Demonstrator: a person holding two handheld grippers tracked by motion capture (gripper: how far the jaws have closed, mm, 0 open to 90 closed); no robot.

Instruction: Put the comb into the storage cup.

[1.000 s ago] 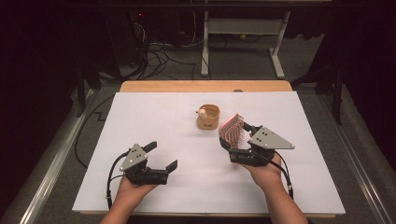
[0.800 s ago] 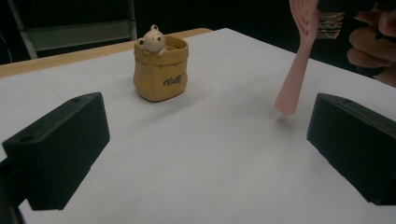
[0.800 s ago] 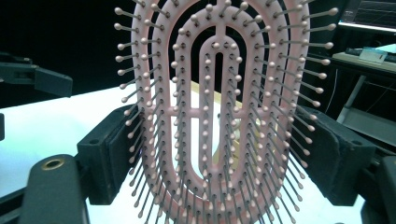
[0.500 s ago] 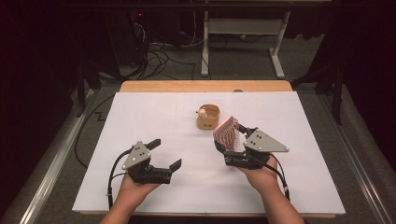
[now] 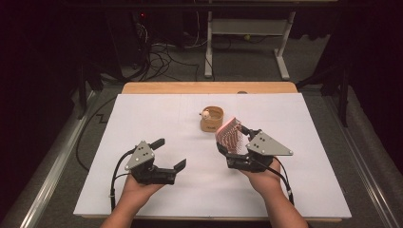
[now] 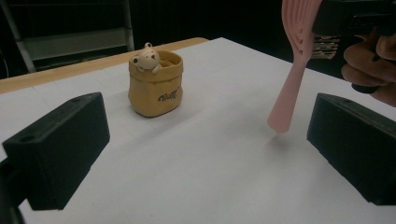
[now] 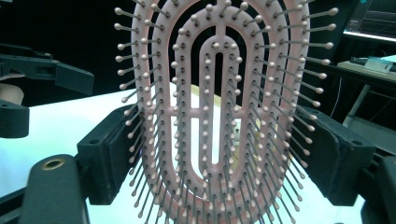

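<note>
My right gripper (image 5: 233,141) is shut on a pink hairbrush (image 5: 229,134), its jaws clamping the two sides of the vented head. From the right gripper (image 7: 219,161) the head (image 7: 219,107) stands upright with its bristles facing the camera. The brush handle (image 6: 290,88) hangs down with its tip just over the white sheet. A tan pot (image 5: 211,119) with a small bear figure on its rim (image 6: 145,59) stands just beyond the brush. At the near left, my left gripper (image 5: 169,153) is open with nothing between its fingers (image 6: 60,149).
A white sheet (image 5: 294,118) covers the wooden table (image 5: 157,88). Past the table's far edge are floor cables (image 5: 161,50) and a white frame's legs (image 5: 283,47). A metal rail (image 5: 52,171) runs along the left side.
My right gripper has shifted slightly left with the brush and turned a little. The left gripper has barely moved.
</note>
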